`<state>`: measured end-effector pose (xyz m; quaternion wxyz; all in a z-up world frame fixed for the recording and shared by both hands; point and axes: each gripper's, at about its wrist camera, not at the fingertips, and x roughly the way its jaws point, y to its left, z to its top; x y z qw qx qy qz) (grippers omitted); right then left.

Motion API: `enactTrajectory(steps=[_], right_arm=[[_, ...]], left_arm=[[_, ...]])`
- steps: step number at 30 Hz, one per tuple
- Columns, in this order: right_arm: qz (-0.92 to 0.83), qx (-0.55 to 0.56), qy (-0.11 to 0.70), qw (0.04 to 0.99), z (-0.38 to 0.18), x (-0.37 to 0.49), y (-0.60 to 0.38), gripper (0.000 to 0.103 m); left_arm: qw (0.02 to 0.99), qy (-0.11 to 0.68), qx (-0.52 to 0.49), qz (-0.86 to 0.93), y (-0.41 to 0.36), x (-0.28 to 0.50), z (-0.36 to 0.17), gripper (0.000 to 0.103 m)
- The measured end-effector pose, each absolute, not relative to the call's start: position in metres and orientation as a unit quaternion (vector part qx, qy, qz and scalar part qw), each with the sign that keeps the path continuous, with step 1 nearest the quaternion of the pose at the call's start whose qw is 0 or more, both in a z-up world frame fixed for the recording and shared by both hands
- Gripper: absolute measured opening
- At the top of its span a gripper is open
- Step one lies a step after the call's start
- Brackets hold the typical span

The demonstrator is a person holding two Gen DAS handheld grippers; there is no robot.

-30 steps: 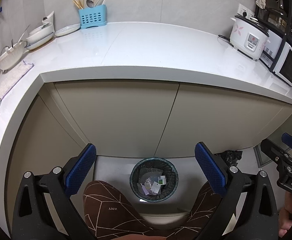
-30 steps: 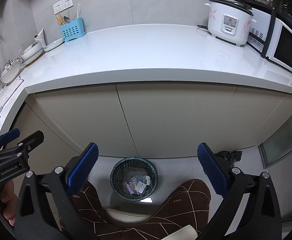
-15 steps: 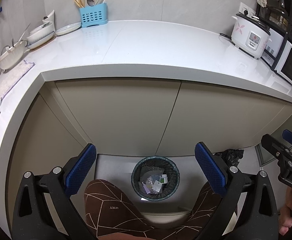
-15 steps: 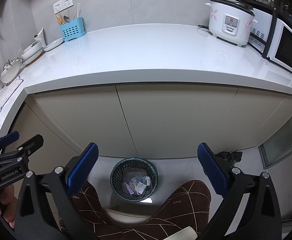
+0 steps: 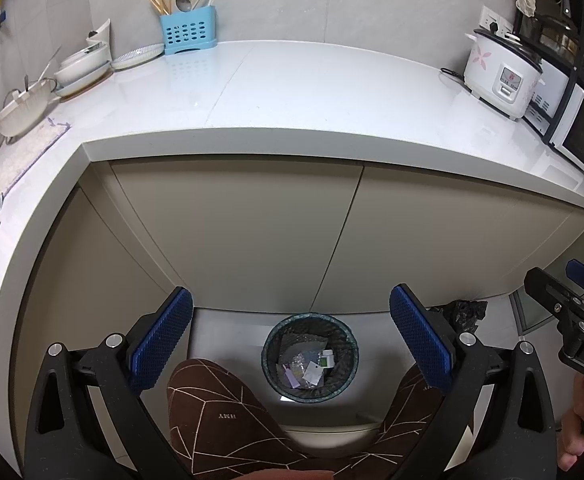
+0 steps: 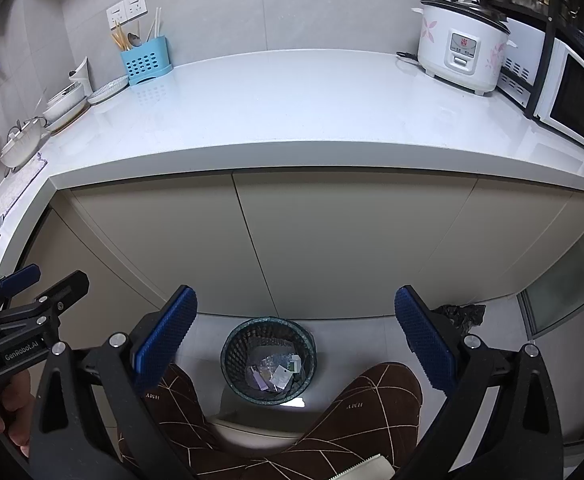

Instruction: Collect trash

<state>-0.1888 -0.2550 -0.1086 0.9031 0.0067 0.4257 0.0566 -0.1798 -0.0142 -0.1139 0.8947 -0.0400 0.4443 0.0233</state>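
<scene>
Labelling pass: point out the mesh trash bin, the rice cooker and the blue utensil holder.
mesh trash bin [image 5: 269, 354]: left wrist view, on its left mesh wall.
rice cooker [image 6: 462, 54]: right wrist view, on the front of its white body.
blue utensil holder [image 5: 188, 34]: left wrist view, on its perforated front face.

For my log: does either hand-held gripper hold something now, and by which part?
Nothing is held: the left hand-held gripper and the right hand-held gripper are both open and empty.
</scene>
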Motion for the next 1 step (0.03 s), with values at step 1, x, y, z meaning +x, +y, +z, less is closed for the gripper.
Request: enactTrajectory(steps=[1], right_arm=[[0.057,0.007,0.426,0.903,-0.1086,-0.1888,-0.2550,0.095]], left_arm=[[0.895,0.445,-0.040,0.023,-0.0146,-0.1802,-0.1140,0.097]])
